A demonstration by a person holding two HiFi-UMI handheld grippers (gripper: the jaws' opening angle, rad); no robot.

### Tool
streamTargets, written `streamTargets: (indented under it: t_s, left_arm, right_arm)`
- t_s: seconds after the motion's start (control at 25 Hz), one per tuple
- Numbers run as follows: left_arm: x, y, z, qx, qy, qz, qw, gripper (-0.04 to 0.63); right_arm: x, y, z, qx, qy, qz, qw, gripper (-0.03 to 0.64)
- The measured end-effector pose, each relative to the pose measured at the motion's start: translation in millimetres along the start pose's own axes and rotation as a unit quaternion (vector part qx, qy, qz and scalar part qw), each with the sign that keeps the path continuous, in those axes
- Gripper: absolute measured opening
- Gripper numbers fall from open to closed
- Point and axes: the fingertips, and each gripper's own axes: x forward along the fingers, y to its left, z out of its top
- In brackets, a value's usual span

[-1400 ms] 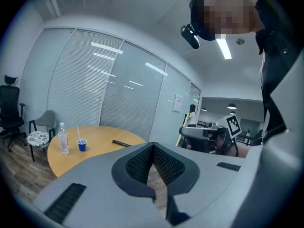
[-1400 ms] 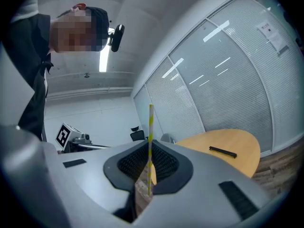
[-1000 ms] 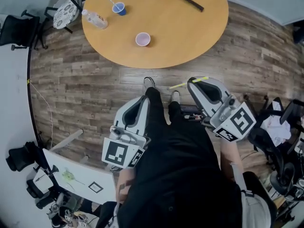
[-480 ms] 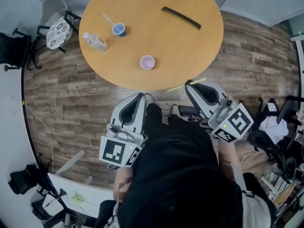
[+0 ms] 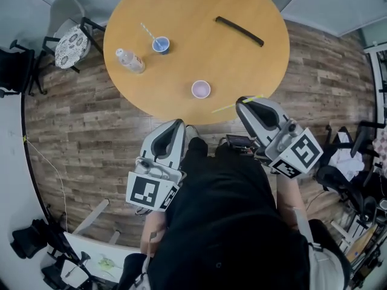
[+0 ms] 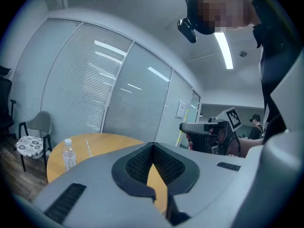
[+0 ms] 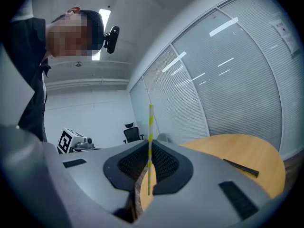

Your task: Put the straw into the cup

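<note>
A lilac paper cup (image 5: 201,89) stands open near the front edge of the round wooden table (image 5: 242,71). My right gripper (image 5: 244,102) is shut on a yellow-and-white striped straw (image 5: 236,105), which lies crosswise at the jaw tips, just over the table's front edge and right of the cup. In the right gripper view the straw (image 7: 150,146) stands upright between the pads of the right gripper (image 7: 148,145). My left gripper (image 5: 175,125) hangs over the floor short of the table; its jaws (image 6: 153,147) are shut with nothing in them.
A blue cup with a straw (image 5: 161,44), a water bottle (image 5: 130,60) and a black strip (image 5: 239,31) lie farther back on the table. A chair with a patterned cushion (image 5: 66,41) stands at the left, and office chairs (image 5: 347,162) at the right.
Both grippers have moved forward toward the table, which now sits closer in the head view. The straw's tip has gone from over the floor to over the table's edge. Both stay shut.
</note>
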Motion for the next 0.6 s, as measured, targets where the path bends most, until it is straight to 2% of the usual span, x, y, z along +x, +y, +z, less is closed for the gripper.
streamTargets:
  t_s: [0.24, 0.6]
  left_arm:
    - [-7, 20, -2, -0.001, 0.005, -0.009, 0.9999, 0.011]
    - [-5, 38, 2, -0.005, 0.011, 0.011, 0.9999, 0.011]
  right_arm:
    - [22, 1, -6, -0.002, 0.007, -0.012, 1.0, 0.031]
    - [54, -24, -24, 0.019, 0.025, -0.003, 1.0, 0.031]
